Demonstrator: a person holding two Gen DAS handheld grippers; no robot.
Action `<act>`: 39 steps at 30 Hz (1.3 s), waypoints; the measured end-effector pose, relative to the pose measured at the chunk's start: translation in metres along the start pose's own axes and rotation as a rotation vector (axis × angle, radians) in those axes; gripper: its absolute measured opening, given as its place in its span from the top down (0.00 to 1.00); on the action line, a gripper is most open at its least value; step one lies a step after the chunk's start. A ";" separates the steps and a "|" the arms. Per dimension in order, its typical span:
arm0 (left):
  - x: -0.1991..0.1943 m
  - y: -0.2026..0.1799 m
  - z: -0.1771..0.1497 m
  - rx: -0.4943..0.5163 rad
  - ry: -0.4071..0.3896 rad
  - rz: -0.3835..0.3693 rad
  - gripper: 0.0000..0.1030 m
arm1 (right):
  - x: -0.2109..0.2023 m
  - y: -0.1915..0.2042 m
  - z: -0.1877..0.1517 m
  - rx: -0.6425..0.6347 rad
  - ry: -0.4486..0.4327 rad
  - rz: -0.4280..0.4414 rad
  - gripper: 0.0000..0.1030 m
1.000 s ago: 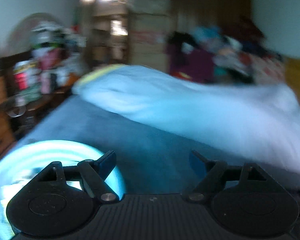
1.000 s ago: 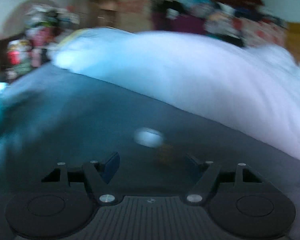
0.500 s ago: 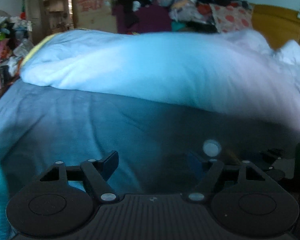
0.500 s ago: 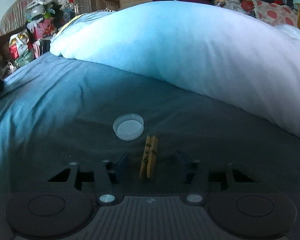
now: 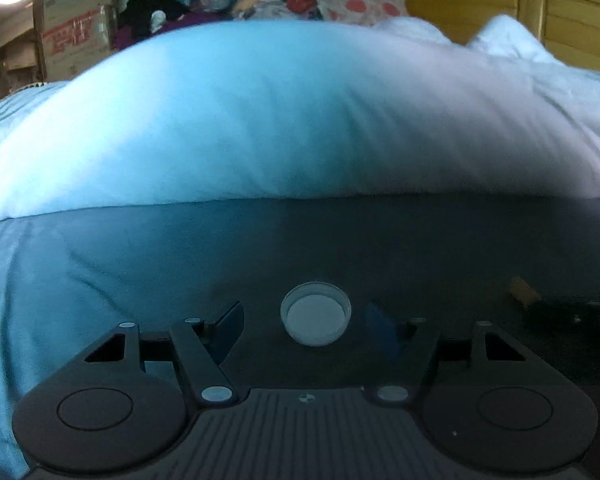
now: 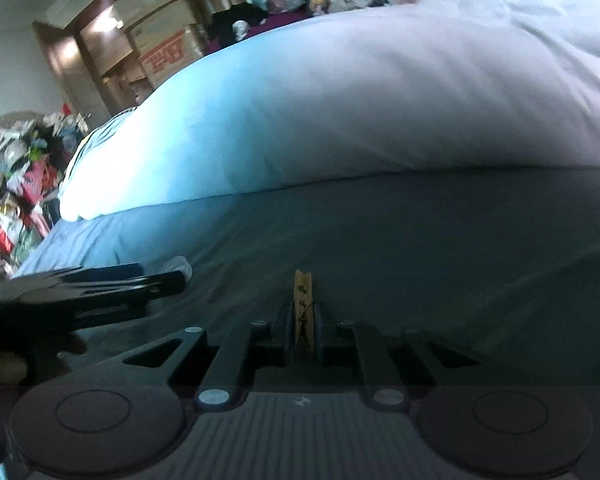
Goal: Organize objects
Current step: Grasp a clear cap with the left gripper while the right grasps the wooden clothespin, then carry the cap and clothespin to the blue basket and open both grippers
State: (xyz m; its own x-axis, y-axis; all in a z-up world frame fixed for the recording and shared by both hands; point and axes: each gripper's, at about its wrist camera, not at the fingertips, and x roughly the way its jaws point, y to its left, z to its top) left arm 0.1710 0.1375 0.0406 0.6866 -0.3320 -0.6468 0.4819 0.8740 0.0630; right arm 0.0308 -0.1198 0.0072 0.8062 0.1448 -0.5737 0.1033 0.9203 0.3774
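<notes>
My right gripper (image 6: 303, 330) has just pinched shut on the wooden clothespin (image 6: 303, 304), dead ahead at 12 o'clock. My left gripper (image 5: 304, 322) now straddles the white cap (image 5: 315, 314), jaws wide; both pickups look underway.

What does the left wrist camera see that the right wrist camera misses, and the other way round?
Only the left wrist view shows the white lid whole, open side up, between the open left gripper fingers, and the wooden headboard. Only the right wrist view shows the right gripper shut on the wooden clothespin, and the cluttered shelf. Both share the dark bedsheet, the white duvet, the cardboard box and a glimpse of the clothespin.
</notes>
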 end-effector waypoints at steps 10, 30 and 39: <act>-0.015 0.002 0.006 -0.080 0.008 0.012 0.61 | 0.000 0.013 -0.003 -0.022 -0.035 -0.003 0.88; -0.384 0.239 -0.004 -0.382 -0.220 0.607 0.61 | -0.105 0.370 0.111 -0.400 -0.150 0.507 0.88; -0.467 0.397 -0.031 -0.625 -0.113 0.751 0.61 | -0.090 0.594 0.128 -0.574 0.049 0.650 0.88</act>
State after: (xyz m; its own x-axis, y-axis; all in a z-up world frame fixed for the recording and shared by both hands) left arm 0.0246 0.6503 0.3443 0.7606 0.3828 -0.5244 -0.4534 0.8913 -0.0070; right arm 0.0946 0.3671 0.3758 0.5760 0.7087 -0.4073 -0.6896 0.6889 0.2234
